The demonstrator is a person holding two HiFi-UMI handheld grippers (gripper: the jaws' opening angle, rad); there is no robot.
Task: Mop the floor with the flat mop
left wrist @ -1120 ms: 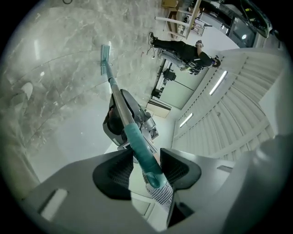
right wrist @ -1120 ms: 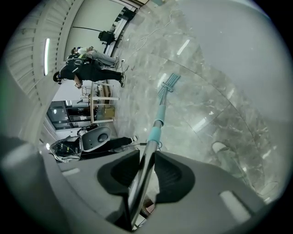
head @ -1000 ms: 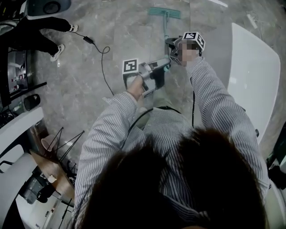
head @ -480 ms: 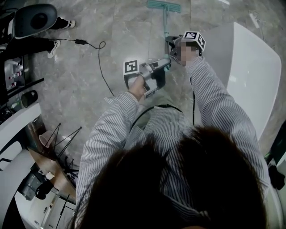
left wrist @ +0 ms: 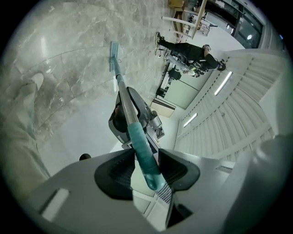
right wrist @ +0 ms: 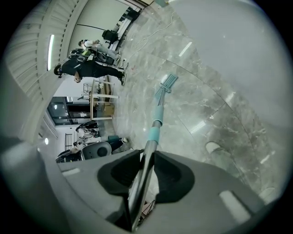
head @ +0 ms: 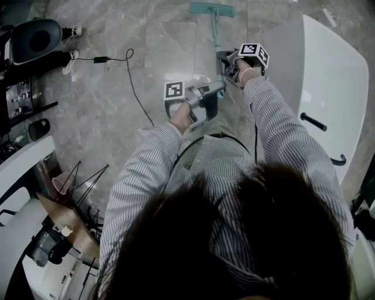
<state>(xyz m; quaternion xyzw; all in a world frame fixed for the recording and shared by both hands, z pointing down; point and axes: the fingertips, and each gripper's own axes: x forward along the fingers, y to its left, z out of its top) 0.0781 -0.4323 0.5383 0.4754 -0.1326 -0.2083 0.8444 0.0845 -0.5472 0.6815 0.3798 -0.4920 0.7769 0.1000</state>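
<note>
The left gripper [left wrist: 145, 170] is clamped on the teal grip at the top end of the flat mop [head: 215, 32]. The right gripper [right wrist: 145, 171] pinches the mop's metal shaft just below. The mop's head [head: 211, 8] lies flat on the marble floor [head: 111, 111].

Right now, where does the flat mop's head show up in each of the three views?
Head view: the mop head is at the top edge, just right of centre.
Left gripper view: the mop head is small, in the upper part, left of centre.
Right gripper view: the mop head is above the middle, slightly right of centre.
Shared landmark: the mop pole leads straight to it in every view.
</note>
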